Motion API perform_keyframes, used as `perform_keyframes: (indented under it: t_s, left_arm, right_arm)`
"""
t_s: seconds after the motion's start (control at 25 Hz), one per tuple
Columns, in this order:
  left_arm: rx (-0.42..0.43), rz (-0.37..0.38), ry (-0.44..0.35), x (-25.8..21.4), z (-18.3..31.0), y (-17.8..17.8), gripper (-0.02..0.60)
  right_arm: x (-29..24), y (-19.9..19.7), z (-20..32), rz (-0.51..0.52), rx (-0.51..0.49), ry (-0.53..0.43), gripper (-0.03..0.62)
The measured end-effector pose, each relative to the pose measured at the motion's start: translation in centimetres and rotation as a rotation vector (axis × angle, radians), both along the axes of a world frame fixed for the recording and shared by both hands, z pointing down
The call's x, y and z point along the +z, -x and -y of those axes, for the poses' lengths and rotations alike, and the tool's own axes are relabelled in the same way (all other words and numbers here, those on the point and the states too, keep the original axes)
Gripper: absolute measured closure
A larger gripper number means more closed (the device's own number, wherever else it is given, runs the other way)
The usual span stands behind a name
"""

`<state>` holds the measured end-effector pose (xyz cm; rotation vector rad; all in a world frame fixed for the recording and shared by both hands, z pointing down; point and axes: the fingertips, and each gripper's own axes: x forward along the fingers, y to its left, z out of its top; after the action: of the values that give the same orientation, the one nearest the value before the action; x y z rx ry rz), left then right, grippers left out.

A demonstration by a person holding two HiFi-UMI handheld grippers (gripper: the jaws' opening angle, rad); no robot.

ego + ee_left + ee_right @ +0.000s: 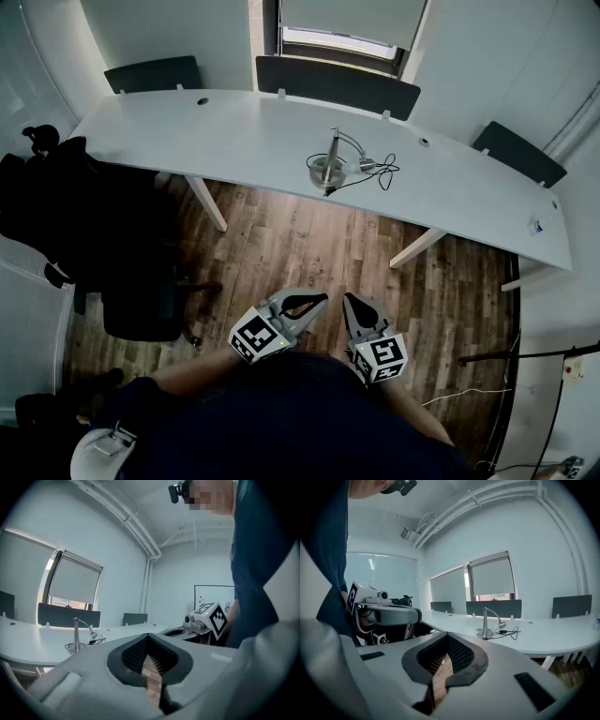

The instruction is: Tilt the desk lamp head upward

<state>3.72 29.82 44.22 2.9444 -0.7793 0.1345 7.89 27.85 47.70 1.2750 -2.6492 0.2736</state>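
Long curved white desk (187, 131) on angled white legs runs across far side of rm, over brown wood-plank floor (309, 253). Three dark grey flat divider panels (337, 84) stand along desk's far edge, well apart. Window w/ pale roller blind (349, 14) sits behind the mid panel. Black office chair (141, 305) on floor at left, near desk's left end. Dark bulky heap (42, 192) just beside it, can't tell what. Thin white cable (461, 394) lies on floor at right. White ceiling pipes (136, 524) run overhead.
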Motion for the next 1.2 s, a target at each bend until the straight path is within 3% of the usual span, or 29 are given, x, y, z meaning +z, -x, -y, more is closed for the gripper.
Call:
perform_keyframes:
  t_s: [0.6,0.92,1.2]
  left_arm:
    - [-0.035,0.022,0.014,0.5,1.1,-1.0,0.575]
    - [-0.113,0.016,0.006,0.6,2.3,-3.7,0.575]
    - [-0.169,0.002,0.018,1.6,5.0,-3.9,0.575]
  right_arm:
    - [0.1,-0.4,0.6,0.029,-0.047,-0.002,0.586]
    - [0.7,-4.1,1.4,0.038,-0.085,-0.037,0.586]
    - [2.2,-5.9,4.0,0.056,-0.063,-0.003,0.586]
